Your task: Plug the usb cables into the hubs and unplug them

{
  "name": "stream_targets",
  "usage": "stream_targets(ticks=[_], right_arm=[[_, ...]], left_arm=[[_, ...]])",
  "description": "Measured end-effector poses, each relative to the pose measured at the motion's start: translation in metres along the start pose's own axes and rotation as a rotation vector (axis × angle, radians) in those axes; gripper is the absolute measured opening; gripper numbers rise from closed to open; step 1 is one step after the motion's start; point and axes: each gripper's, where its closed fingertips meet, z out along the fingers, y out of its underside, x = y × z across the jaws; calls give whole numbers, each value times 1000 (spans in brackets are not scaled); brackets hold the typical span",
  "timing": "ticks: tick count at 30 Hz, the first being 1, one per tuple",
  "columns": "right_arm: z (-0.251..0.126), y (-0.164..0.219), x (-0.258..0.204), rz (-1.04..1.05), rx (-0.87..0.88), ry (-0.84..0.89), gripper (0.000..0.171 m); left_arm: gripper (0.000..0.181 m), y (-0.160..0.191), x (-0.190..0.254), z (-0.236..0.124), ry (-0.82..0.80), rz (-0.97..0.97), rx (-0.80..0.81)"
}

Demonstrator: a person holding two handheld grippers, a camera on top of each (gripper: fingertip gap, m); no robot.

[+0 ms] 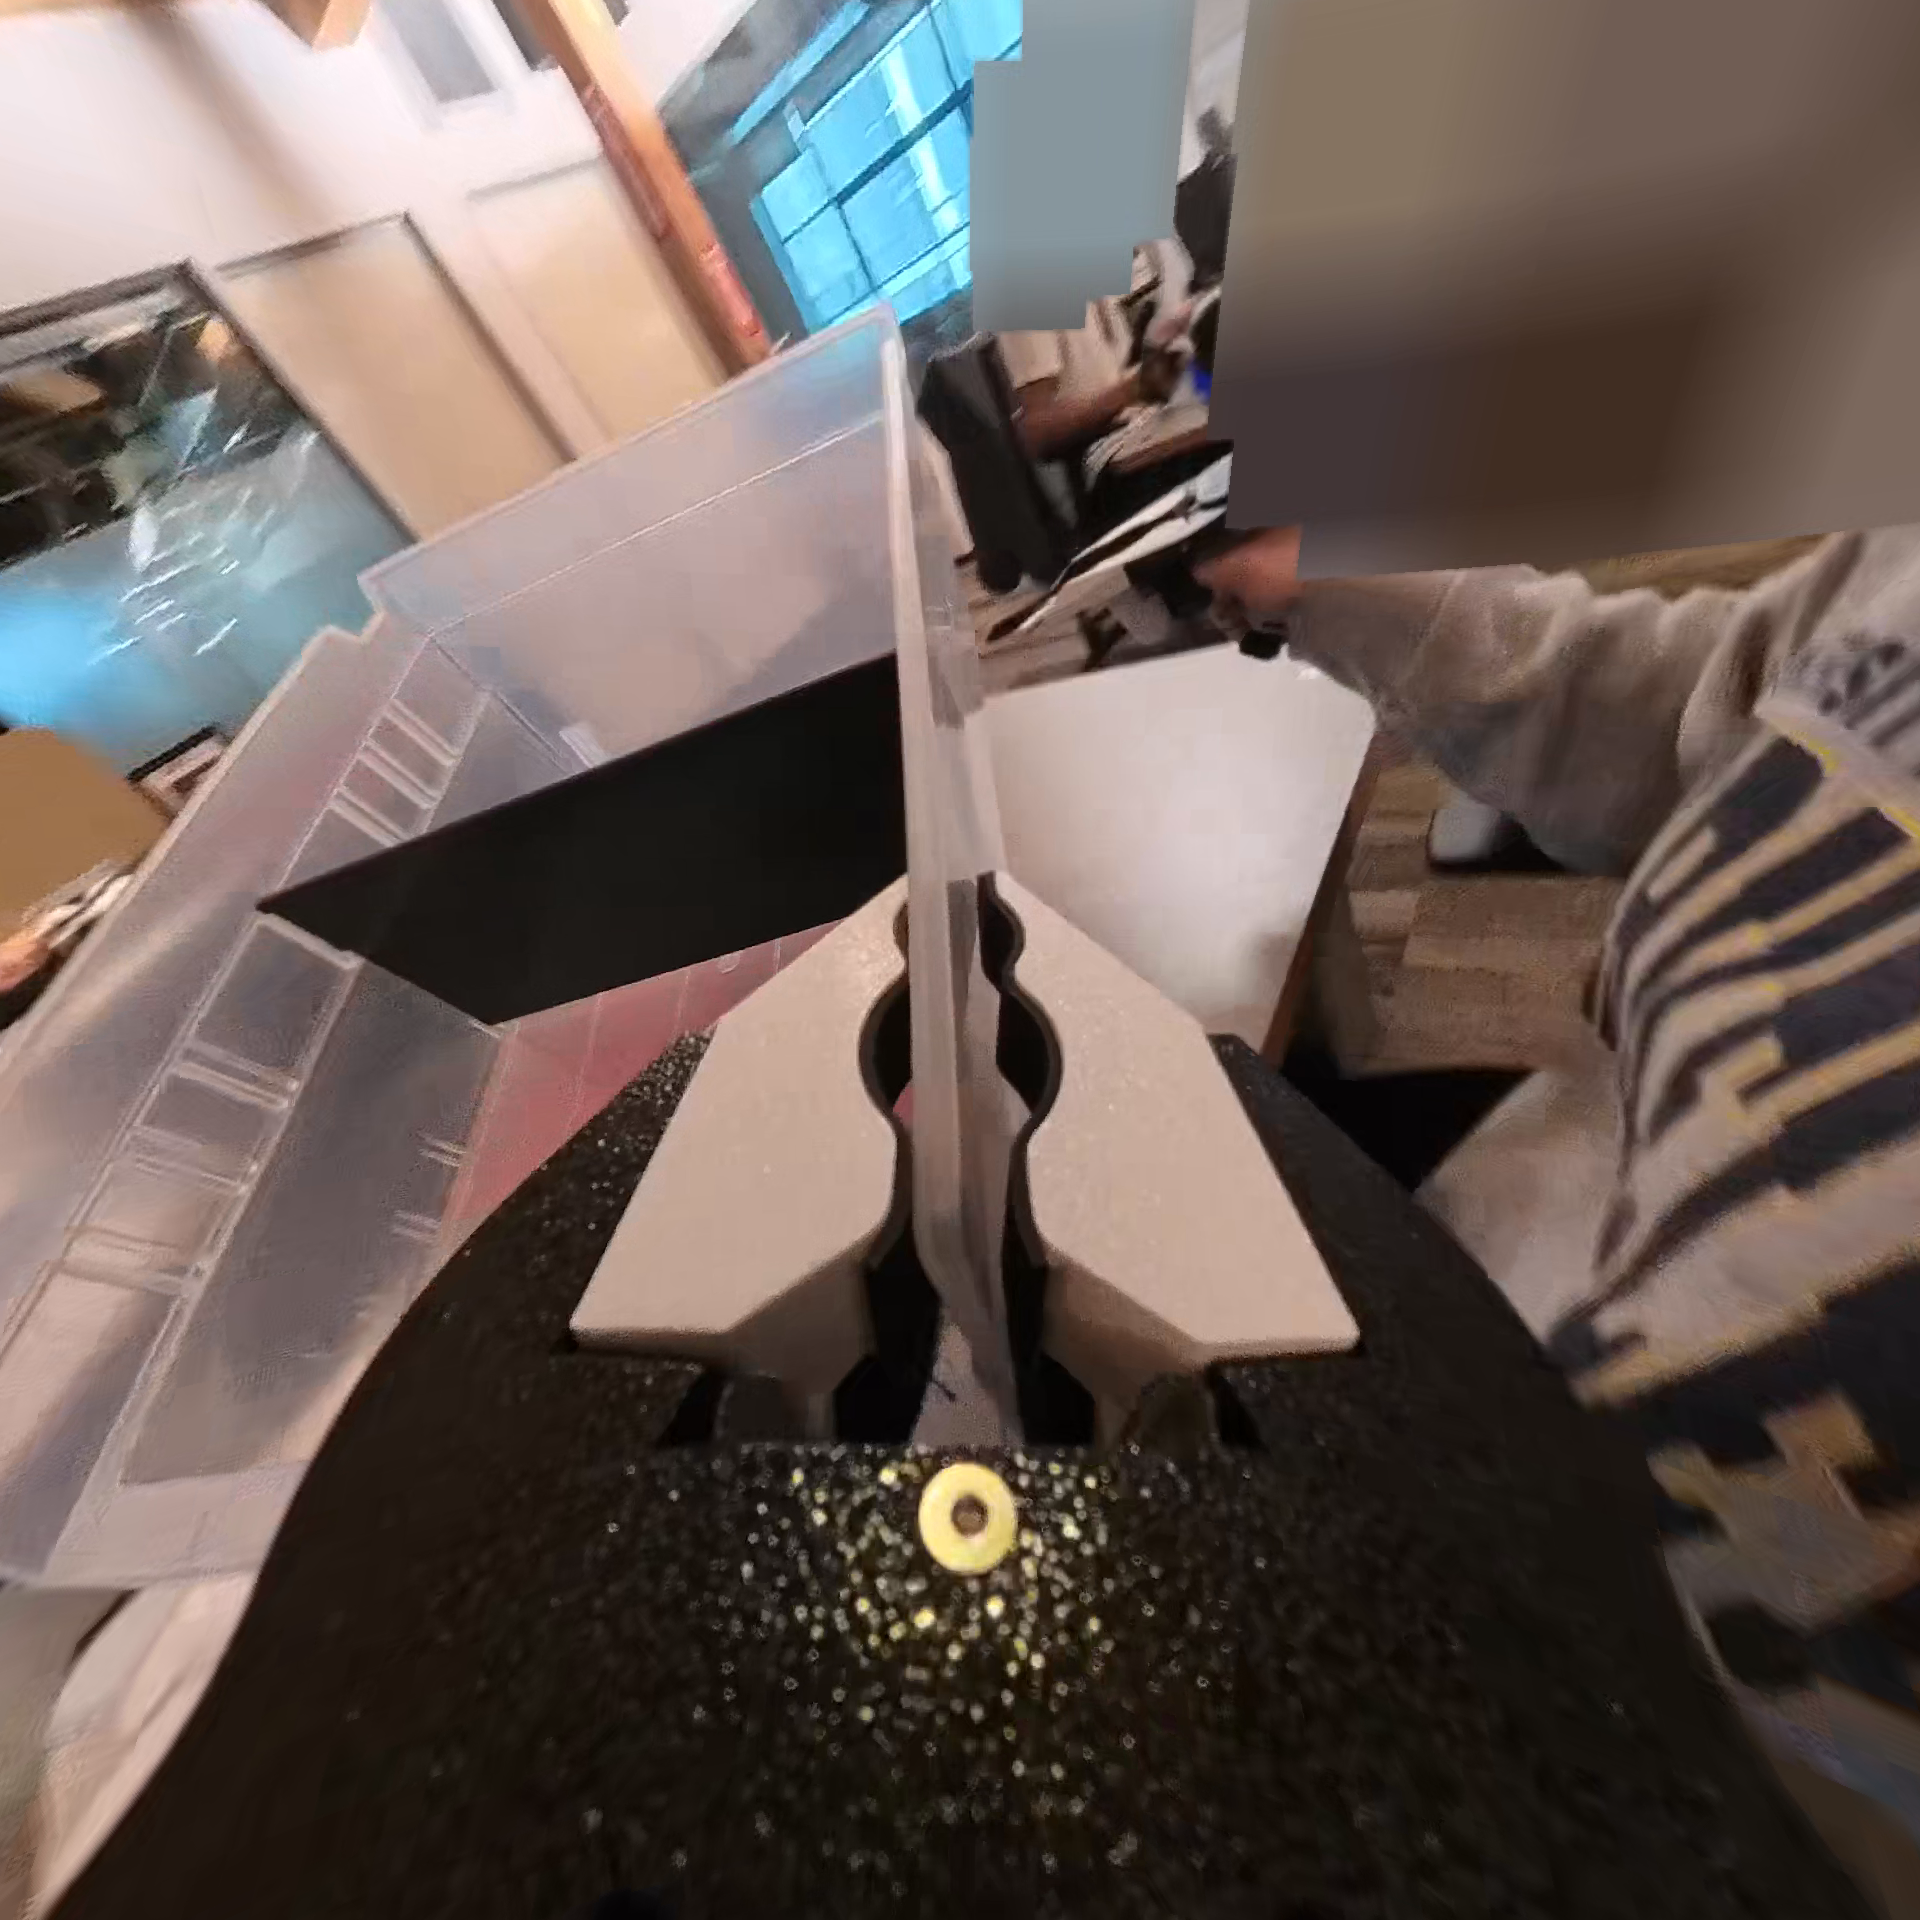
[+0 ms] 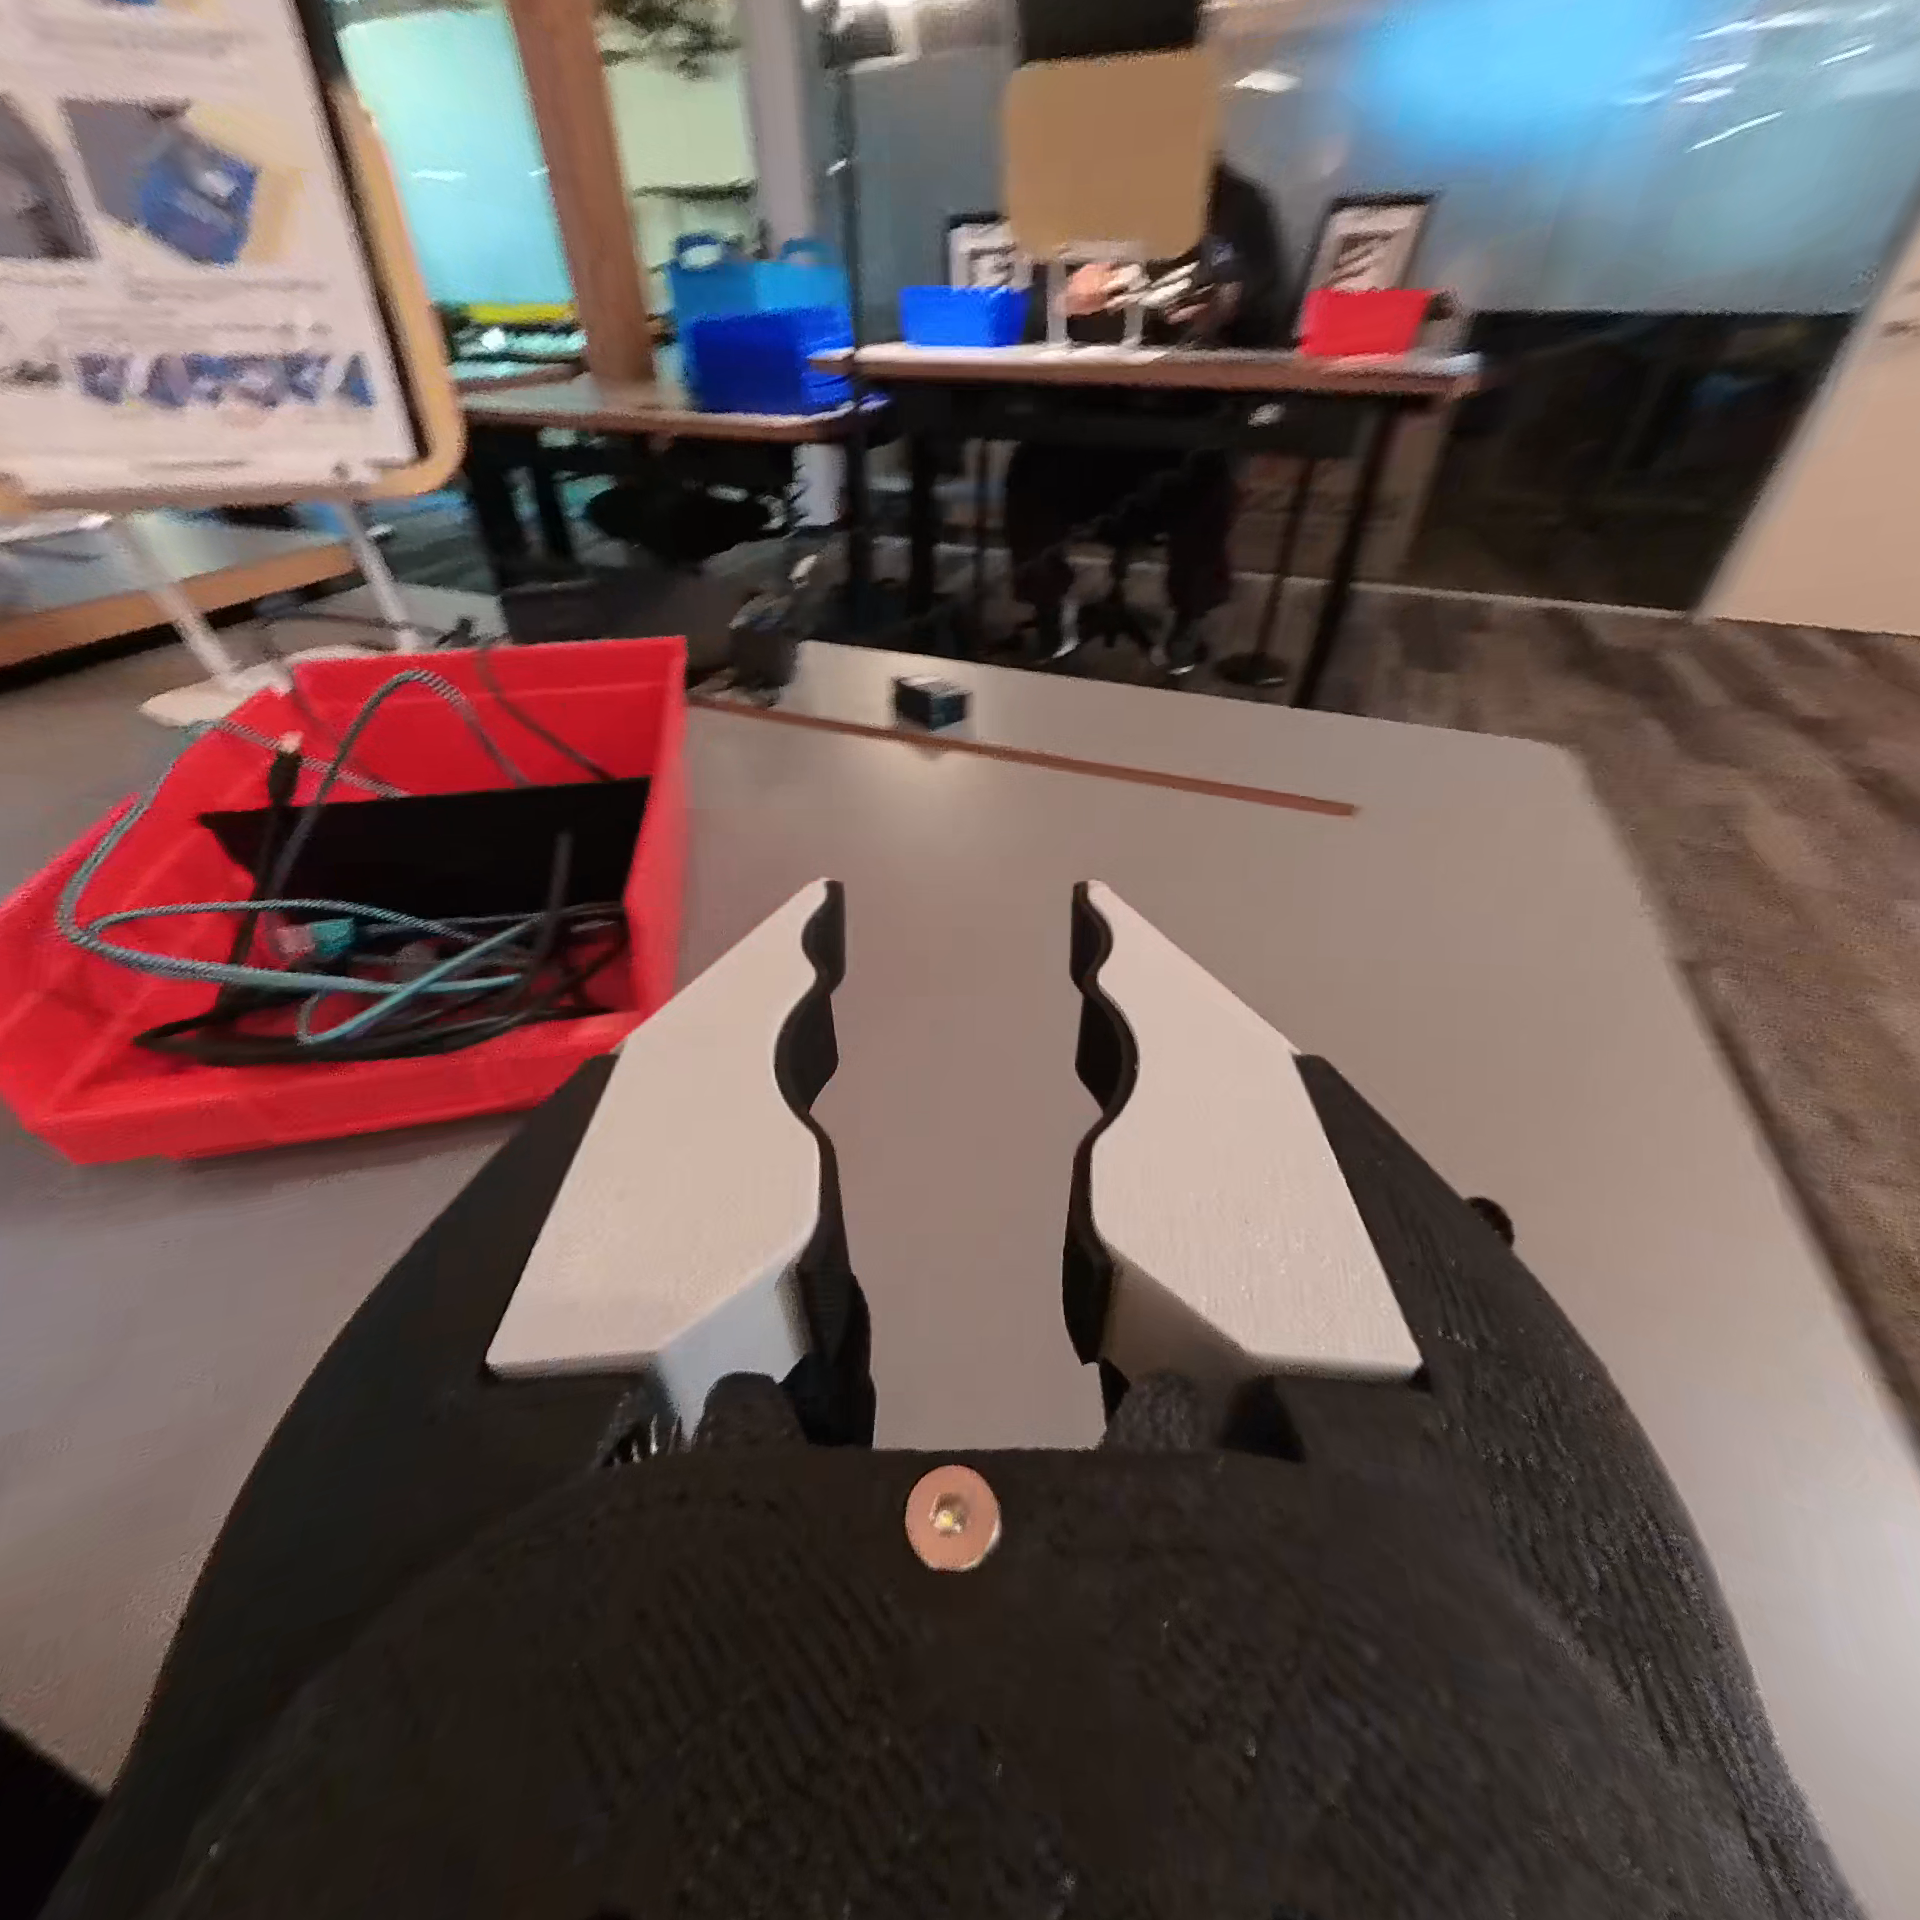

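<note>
While the left gripper point(image 1: 951, 904) clamps the wall of a clear bin point(image 1: 623, 644), the right gripper point(image 2: 954, 899) stands released.
USB cables point(image 2: 343, 966) lie tangled in a red bin point(image 2: 665, 831) at its ten o'clock, well apart from its fingers point(image 2: 707, 1101).

I see grey carpet point(image 2: 1714, 727), a wooden pillar point(image 2: 582, 187), glass partitions point(image 2: 1558, 156) and desks point(image 2: 1143, 369) holding blue bins point(image 2: 961, 315).
</note>
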Motion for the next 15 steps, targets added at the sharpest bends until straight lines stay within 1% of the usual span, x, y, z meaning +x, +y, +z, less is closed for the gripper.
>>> stream_targets(ticks=[2, 4, 8, 10, 12, 13, 15], right_arm=[[-33, -13, 26, 45, 109, 68, 38], [-56, -16, 45, 122, 217, 76, 34], [-83, -13, 85, 169, 227, 128, 38], [-99, -13, 104, 150, 235, 196, 38], [-115, -5, 122, 146, 224, 260, 32], [-123, -1, 133, 157, 227, 291, 30], [-136, 7, 150, 184, 240, 339, 29]], left_arm=[[3, -18, 0, 52, 96, -30, 53], [4, -36, 4, 107, 203, -58, 90], [4, -55, 28, 226, 374, -129, 107], [5, -57, 44, 285, 396, -172, 87], [5, -56, 57, 347, 358, -237, 67], [5, -53, 64, 377, 331, -282, 53], [4, -35, 79, 430, 261, -291, 4]])
